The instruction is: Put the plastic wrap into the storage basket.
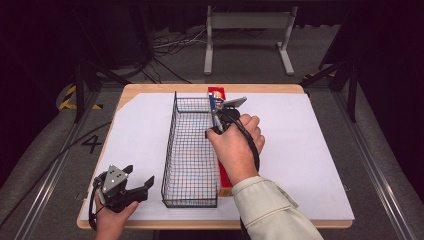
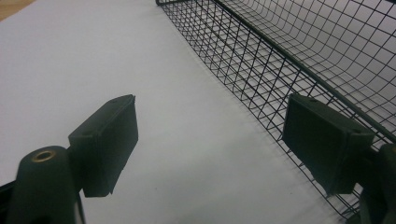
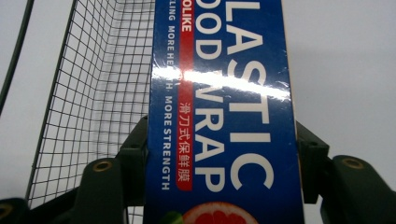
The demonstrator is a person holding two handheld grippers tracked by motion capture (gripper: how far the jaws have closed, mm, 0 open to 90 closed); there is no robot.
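Note:
A long blue and red box of plastic food wrap [image 1: 217, 95] lies along the right side of a black wire basket [image 1: 170, 145] at the table's middle. My right gripper [image 1: 218, 117] is over the box's far half. In the right gripper view its jaws press both long sides of the box [image 3: 224, 102], so it is shut on it, with the basket's mesh wall [image 3: 93, 93] just to the left. I cannot tell whether the box is off the table. My left gripper [image 1: 140, 176] rests open at the near left, beside the basket's front corner [image 2: 280, 60], holding nothing [image 2: 210, 140].
A white sheet [image 1: 310, 150] covers the wooden table [image 1: 150, 89]; it is bare on both sides of the basket. Beyond the far edge stand a white metal frame [image 1: 247, 22] and loose cables [image 1: 170, 45] on the floor.

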